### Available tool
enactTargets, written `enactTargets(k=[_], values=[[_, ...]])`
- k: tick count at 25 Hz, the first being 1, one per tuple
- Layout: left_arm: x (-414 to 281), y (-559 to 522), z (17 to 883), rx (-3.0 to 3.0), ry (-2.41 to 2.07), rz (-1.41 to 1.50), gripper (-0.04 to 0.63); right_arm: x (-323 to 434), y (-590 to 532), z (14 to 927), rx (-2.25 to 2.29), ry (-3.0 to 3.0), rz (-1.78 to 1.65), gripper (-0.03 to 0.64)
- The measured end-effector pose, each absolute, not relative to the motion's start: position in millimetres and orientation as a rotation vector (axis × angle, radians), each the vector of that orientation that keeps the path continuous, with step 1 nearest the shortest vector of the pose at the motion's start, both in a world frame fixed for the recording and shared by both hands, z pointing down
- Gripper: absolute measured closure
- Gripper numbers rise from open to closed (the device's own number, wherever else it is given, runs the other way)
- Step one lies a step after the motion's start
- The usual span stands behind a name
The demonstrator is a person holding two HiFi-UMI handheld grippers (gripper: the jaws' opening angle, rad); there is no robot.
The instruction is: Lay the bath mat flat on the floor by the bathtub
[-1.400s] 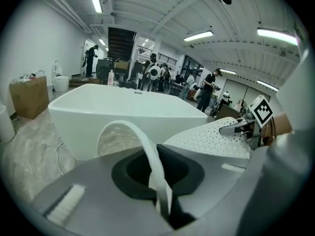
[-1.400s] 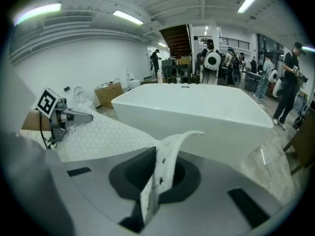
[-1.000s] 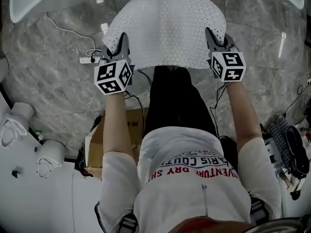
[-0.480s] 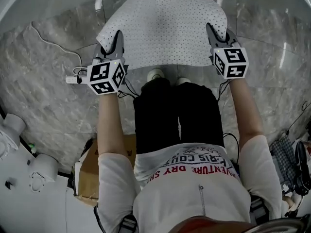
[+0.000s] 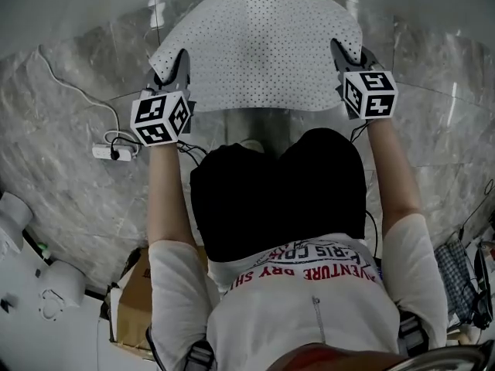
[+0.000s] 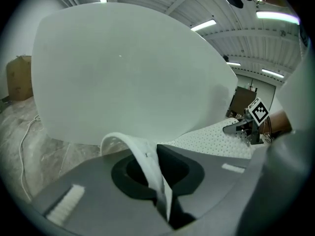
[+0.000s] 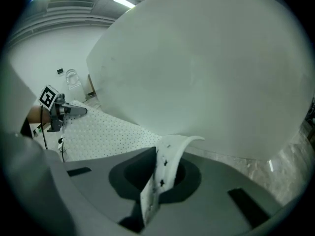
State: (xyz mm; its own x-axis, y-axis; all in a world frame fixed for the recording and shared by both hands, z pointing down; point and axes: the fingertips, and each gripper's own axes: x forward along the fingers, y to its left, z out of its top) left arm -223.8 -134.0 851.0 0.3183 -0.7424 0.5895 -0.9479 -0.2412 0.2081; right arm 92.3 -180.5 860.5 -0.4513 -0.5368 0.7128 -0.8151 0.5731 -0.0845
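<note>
- Left gripper point(image 6: 158, 193): fingers point(image 6: 88, 181) clenched on a near corner of the mat point(image 5: 263, 45). A white strip of the mat's edge is pinched in the narrow slot between them. It stands up from the slot and curls over toward the left.
- Right gripper point(image 7: 149, 193): fingers point(image 7: 231, 191) likewise clamped on the other near corner. The dotted edge rises from the slot and folds over toward the right.
- Mat: white and perforated, spread between the two grippers. From the held corners it reaches away from the person toward the tub point(image 5: 77, 6). Its far edge is rounded and lies just beside the tub's wall. Whether the sheet rests on the floor point(image 5: 69, 153) or hangs just above it cannot be told.
- In each gripper view the other gripper shows at the mat's opposite corner, with the tub's pale curved wall filling the background.
- Head view: the marker cubes point(image 5: 161, 117) sit behind the jaws. The person's forearms point(image 5: 166, 199) are stretched forward, and the body is bent over the near edge of the mat.
- Floor: grey marble. A power strip point(image 5: 112, 153) with a white cable point(image 5: 58, 72) lies to the left of the left gripper, well apart from the mat.
- A brown box point(image 5: 128, 315) stands at lower left, near the person.
</note>
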Motion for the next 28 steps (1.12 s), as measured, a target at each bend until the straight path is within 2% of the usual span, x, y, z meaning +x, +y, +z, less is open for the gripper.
enactTargets(k=[5,16,25,28], values=[[-243.8,-134.6,887.7,1.955,-1.472,0.498,0.568,109.0,-182.1,904.9,1.083,-2.042,0.643,0.599],[-254.1,-126.1,970.4,1.812,-1.439,0.683,0.568,141.6,-176.4,976.8,1.067,-1.857,0.721,0.6],[-301.3,-107.8,1028.9,1.633,-1.494,0.731,0.566,178.8,-171.8,1030.7,1.072,-1.713,0.74,0.597],[-314.4,-101.0,1042.1,1.586,-1.505,0.684,0.565,192.7,-167.8,1041.6,1.116,-1.668,0.766,0.523]])
